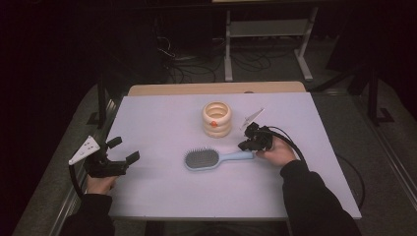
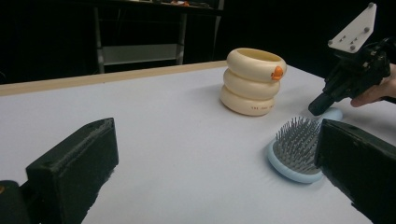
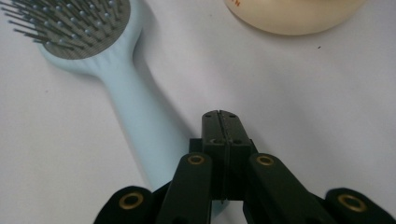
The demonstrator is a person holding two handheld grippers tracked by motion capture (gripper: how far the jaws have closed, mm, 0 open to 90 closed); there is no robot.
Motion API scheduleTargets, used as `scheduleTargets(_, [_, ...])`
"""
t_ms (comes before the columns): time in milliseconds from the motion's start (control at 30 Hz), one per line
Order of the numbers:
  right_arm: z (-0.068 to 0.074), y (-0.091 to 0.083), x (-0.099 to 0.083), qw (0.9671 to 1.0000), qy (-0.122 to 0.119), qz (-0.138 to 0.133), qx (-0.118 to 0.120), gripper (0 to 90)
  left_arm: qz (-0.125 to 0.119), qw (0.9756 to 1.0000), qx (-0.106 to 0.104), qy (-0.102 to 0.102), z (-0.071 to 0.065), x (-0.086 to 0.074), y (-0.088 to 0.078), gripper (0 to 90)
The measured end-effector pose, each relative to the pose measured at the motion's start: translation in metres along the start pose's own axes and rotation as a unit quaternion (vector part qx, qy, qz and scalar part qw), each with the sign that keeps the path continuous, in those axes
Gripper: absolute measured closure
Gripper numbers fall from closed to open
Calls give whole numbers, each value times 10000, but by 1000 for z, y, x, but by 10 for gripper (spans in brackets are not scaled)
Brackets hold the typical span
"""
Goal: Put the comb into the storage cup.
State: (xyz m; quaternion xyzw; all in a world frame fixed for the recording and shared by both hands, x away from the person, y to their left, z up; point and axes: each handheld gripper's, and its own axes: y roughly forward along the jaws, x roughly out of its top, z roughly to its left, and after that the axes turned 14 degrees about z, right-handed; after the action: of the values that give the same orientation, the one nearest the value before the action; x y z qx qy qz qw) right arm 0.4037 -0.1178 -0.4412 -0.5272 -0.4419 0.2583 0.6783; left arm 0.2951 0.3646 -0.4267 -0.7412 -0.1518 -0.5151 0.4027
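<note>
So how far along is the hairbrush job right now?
Nothing looks done: the hairbrush lies flat on the table, bristles up. In hand: the right claw sits shut over its handle end, gripping nothing. The left claw waits open. Grasping and moving it remain.

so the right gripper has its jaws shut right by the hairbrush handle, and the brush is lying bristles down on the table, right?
Not quite: the hairbrush lies bristles up, not down. The high view shows the grey bristle pad facing upward, and the left gripper view shows the pins standing up from it. The rest holds: the right gripper has its jaws shut beside the handle, as the right gripper view shows.
</note>
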Motion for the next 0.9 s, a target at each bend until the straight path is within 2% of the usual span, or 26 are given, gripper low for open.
scheduleTargets(200, [5,0,-4,10000,-42,70,48,890,-24,10000,2,-17,0,0,-1,0])
scheduleTargets(400, [11,-3,-9,9998,-80,-70,138,890,-24,10000,1,-15,0,0,-1,0])
scheduleTargets(633, [20,-2,-13,9997,-135,-44,205,890,-27,10000,-2,-18,0,0,-1,0])
scheduleTargets(900, [32,-3,-21,9995,-269,-51,171,890,-28,10000,-18,-18,-1,0,-1,0])
